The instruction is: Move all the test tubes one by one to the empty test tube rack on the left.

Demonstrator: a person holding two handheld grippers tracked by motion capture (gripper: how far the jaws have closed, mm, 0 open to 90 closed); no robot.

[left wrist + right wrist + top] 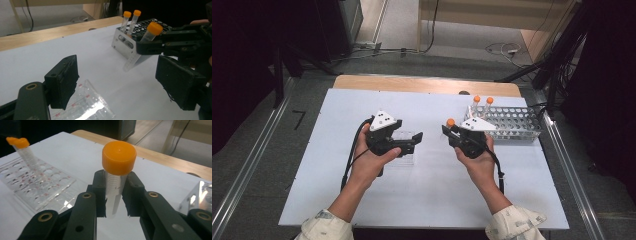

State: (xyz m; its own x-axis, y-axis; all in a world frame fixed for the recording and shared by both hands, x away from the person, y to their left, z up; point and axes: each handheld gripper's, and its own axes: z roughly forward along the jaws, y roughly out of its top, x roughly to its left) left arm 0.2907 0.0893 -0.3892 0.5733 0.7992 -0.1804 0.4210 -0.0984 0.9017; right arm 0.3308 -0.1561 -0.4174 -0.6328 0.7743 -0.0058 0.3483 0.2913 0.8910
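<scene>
While the right gripper [113, 195] pinches the orange-capped tube [116, 173] just below its cap, held above the table [422, 200] at nine o'clock of the metal rack [512, 125], the plastic looks light, stiff, slick; a hold below the cap seems safest. Left gripper [117, 82] gapes wide, empty, over a clear rack [87, 107].
</scene>
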